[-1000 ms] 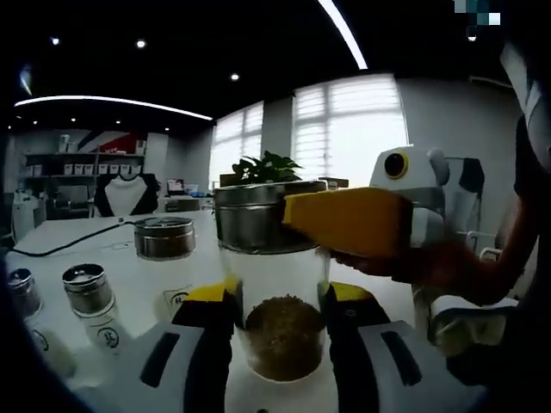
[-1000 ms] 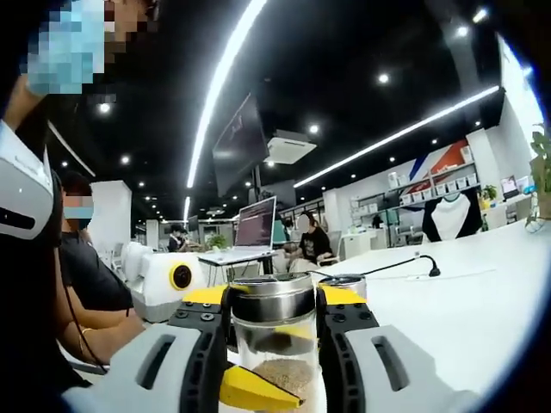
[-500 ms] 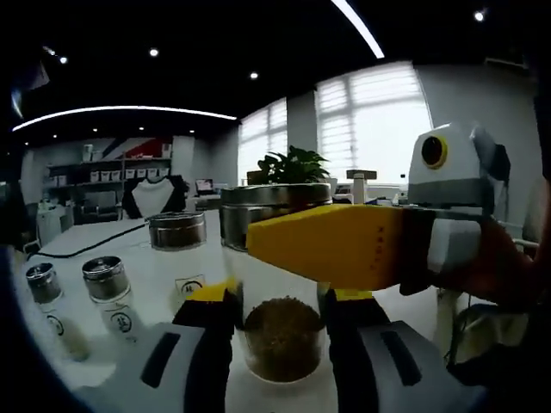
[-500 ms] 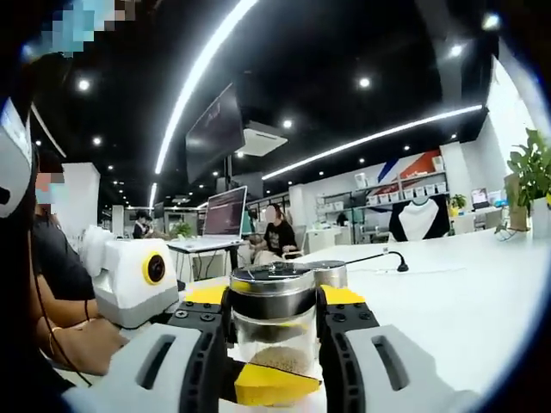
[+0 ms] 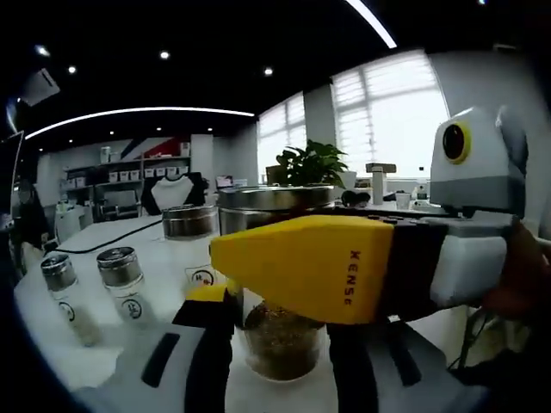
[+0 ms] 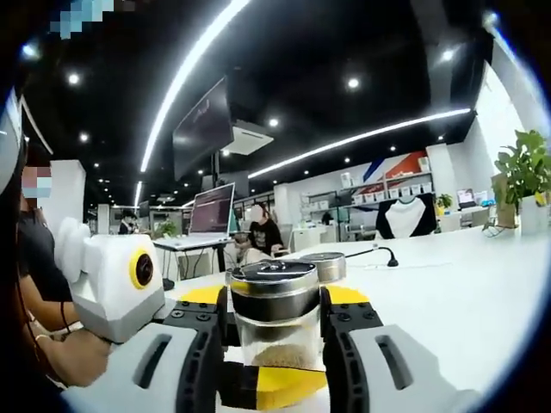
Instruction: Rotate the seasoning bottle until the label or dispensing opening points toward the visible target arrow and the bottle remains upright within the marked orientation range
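Note:
The seasoning bottle (image 5: 280, 340) is clear glass with brown granules and a steel lid (image 5: 269, 200); it stands upright on the white table (image 5: 172, 258). My left gripper (image 5: 277, 301) is shut on its lower body, jaws pressed to both sides. The right gripper's yellow finger (image 5: 301, 267) crosses the glass just under the lid. In the right gripper view, my right gripper (image 6: 275, 297) is shut on the seasoning bottle (image 6: 275, 331) at its lid (image 6: 275, 280). The left gripper's yellow fingertip (image 6: 280, 383) shows below. No arrow mark or label is visible.
Two small steel-capped shakers (image 5: 58, 292) (image 5: 125, 284) stand at the left, and a squat steel-lidded jar (image 5: 191, 221) sits behind. A potted plant (image 5: 312, 163) is further back. A black cable (image 6: 379, 256) lies on the table; a person sits at a laptop (image 6: 211, 219).
The right gripper's yellow finger has swung further left across the left gripper view and looms larger. In the right gripper view the left gripper's body has shifted right. The bottle stays clamped and upright.

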Motion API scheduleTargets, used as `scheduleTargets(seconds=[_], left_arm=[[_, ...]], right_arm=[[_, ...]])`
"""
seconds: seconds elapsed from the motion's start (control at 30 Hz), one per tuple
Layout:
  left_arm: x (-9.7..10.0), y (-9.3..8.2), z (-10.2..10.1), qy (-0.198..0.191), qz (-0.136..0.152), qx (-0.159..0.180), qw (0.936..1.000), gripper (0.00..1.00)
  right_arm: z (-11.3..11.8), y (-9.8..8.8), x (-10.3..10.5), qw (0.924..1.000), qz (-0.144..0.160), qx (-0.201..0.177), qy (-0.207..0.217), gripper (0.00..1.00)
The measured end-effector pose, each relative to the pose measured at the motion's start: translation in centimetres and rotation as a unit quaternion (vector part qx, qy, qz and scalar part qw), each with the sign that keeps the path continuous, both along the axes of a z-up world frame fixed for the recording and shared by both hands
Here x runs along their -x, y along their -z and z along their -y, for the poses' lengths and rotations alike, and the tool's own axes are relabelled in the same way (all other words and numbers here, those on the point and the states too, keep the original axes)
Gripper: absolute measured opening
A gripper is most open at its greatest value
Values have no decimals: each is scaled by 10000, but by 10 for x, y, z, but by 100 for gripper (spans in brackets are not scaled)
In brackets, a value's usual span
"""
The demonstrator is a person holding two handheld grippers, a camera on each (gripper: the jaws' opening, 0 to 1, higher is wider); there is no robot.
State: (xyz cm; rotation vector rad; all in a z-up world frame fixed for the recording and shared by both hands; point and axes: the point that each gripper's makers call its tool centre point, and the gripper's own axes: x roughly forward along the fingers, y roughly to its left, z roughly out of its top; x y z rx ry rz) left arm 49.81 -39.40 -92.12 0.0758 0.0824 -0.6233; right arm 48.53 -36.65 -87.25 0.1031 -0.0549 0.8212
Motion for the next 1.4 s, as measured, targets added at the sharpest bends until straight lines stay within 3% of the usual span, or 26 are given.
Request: scheduleTargets(seconds=[0.1, 0.47, 0.67, 0.97, 1.13, 1.4], left_arm=[[0, 1, 0, -18, 35, -141, 9999, 44], [1, 0, -3, 11, 11, -84, 10000, 44], [2, -6, -5, 51, 93, -31, 9999, 44], [10, -22, 0, 495, 247, 183, 9983, 43], [14, -35, 2, 807, 362, 431, 9951, 43], [16, -45, 1, 1040, 422, 608, 9918, 42]], right_arm=[[-1, 2, 1, 9999, 25, 101, -1, 41], [-1, 1, -6, 10000, 43, 75, -7, 38], [-3, -4, -3, 9991, 301, 208, -211, 37], [1, -17, -1, 9972, 452, 81, -596, 37], [7, -28, -2, 9958, 348, -285, -798, 37], [7, -38, 2, 9933, 500, -280, -999, 37]])
